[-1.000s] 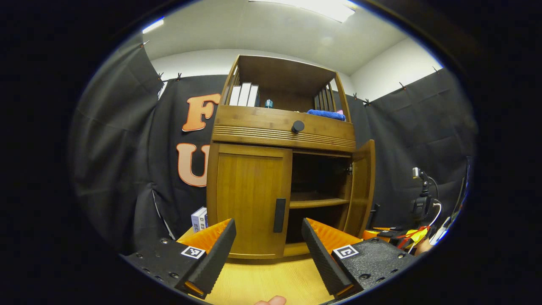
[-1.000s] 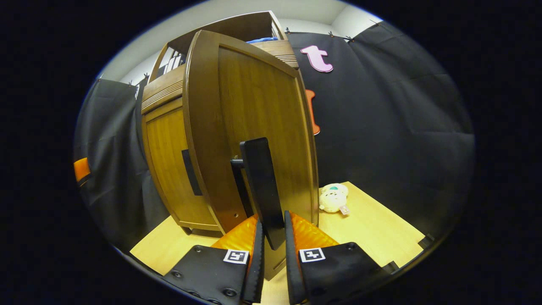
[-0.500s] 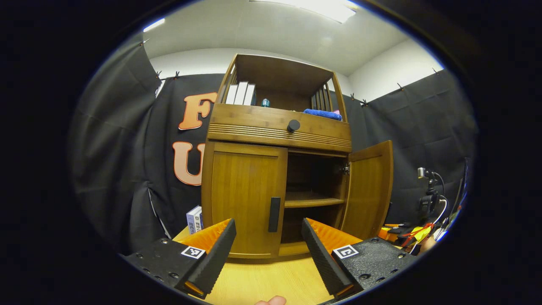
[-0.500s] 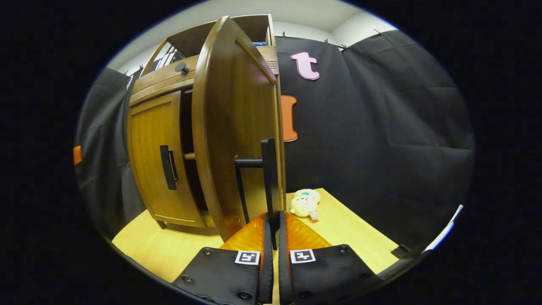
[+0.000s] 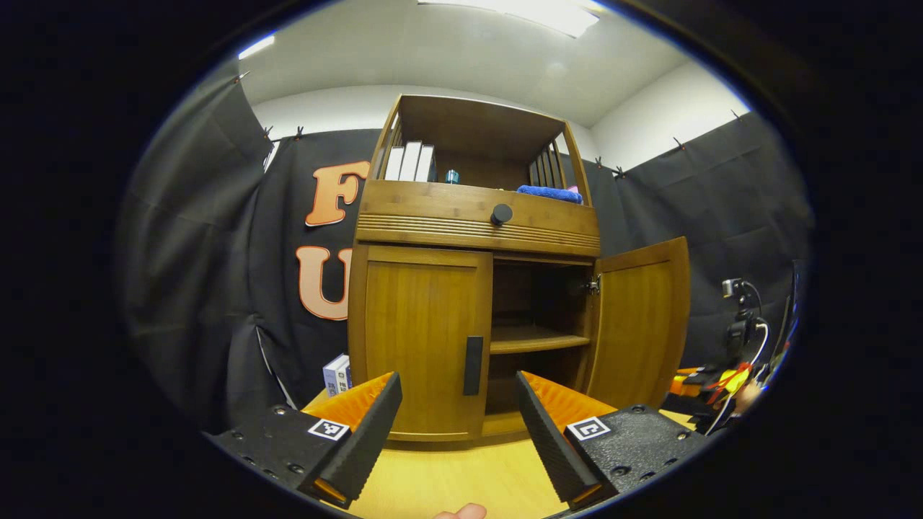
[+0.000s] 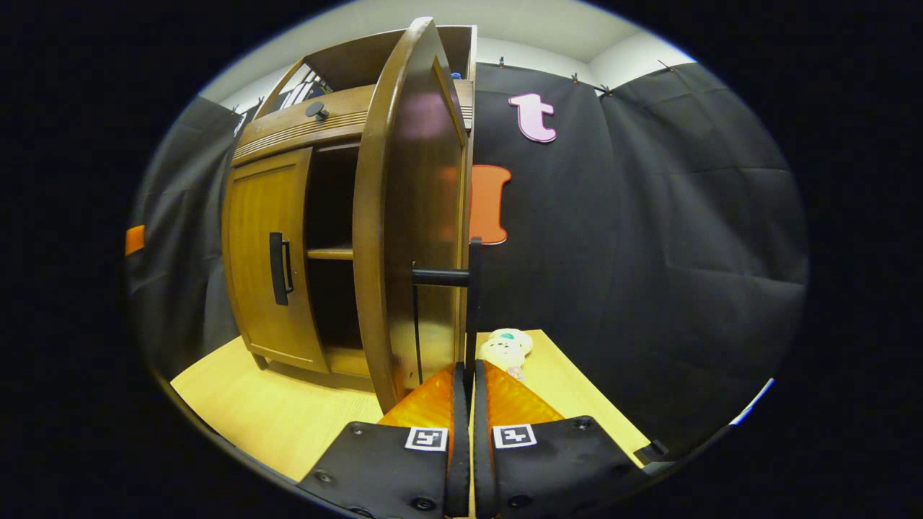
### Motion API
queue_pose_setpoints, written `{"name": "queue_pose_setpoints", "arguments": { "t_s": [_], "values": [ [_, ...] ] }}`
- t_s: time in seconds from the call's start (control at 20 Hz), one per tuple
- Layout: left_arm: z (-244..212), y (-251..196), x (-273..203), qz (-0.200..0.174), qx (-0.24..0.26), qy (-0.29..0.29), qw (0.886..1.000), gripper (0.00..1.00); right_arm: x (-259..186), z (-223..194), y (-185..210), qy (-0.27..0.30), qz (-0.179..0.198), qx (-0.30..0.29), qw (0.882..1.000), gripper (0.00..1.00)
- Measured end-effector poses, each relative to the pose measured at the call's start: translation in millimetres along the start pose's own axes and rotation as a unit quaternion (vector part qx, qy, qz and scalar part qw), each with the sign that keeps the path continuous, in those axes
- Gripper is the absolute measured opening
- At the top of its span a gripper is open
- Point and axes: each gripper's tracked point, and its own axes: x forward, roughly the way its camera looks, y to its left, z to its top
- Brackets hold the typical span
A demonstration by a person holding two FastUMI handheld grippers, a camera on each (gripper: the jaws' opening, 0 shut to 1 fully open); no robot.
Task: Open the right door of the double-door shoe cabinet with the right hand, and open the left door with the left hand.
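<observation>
Roughly half done, judging by the doors: right door [image 5: 638, 324] of the shoe cabinet [image 5: 476, 223] swung wide open on its hinge, interior shelf [image 5: 537, 339] exposed; left door [image 5: 425, 339] flush shut, its dark vertical handle [image 5: 473, 365] untouched; opening that door with the left hand remains.

Right gripper [image 6: 466, 389] clamped on the right door's handle [image 6: 472, 303], fingers pressed together with only the thin dark bar between them, low on the bar; door seen nearly edge-on in the right gripper view, standing out from the cabinet front.

Left gripper [image 5: 454, 425] held in front of the cabinet, fingers wide apart and gripping nothing; left handle framed between them but well beyond the tips, so an approach and a closing of the fingers look necessary before any pull.

Cabinet itself: warm brown wood with a visible grain, standing on a pale wooden tabletop [image 5: 461, 479] against the black cloth wall; double doors below, a ribbed drawer front with a round dark knob [image 5: 501, 213] above them, an open top shelf holding upright books [image 5: 411, 160] and a folded blue cloth [image 5: 551, 193]. Inside the opened half, dark and apparently bare apart from the one shelf.

Small plush toy [image 6: 505, 347] on the tabletop beyond the open door; small box [image 5: 336, 373] beside the cabinet's left foot.
</observation>
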Motion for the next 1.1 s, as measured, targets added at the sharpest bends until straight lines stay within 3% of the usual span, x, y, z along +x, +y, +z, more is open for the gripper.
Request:
{"name": "queue_pose_setpoints", "arguments": {
  "t_s": [0.15,0.2,0.25,0.3,0.55,0.75,0.8,1.1],
  "values": [
    [4.3,-9.2,20.8,-0.016,0.016,-0.001,1.0,0.92,-6.9,1.5,-20.2,-0.005,0.004,0.034,0.999,0.09],
    [5.3,-15.9,26.9,-0.024,0.02,-0.001,1.0,0.92,-10.4,1.2,-30.0,-0.01,-0.005,0.035,0.999,0.0],
    [5.6,-22.0,31.4,-0.029,0.027,-0.001,0.999,0.95,-16.7,-0.3,-42.9,-0.012,-0.021,0.032,0.999,0.0],
    [5.2,-27.4,34.5,-0.032,0.033,0.0,0.999,0.95,-22.4,-3.7,-58.7,-0.013,-0.042,0.029,0.999,0.09],
    [-7.1,-71.4,36.5,-0.065,0.019,0.0,0.998,0.93,-56.5,-8.7,-86.5,-0.032,-0.071,0.091,0.993,0.09],
    [-8.1,-80.5,35.3,-0.074,0.001,0.0,0.997,0.99,-89.7,-1.0,-86.6,-0.044,-0.092,0.096,0.99,0.09],
    [-6.4,-76.3,34.7,-0.069,-0.001,-0.003,0.998,0.94,-98.0,3.8,-83.6,-0.048,-0.095,0.093,0.99,0.09],
    [-7.6,-41.3,50.1,-0.026,-0.029,0.002,0.999,0.99,-148.4,51.2,-43.1,-0.084,-0.08,0.066,0.991,0.08]
  ]
}}
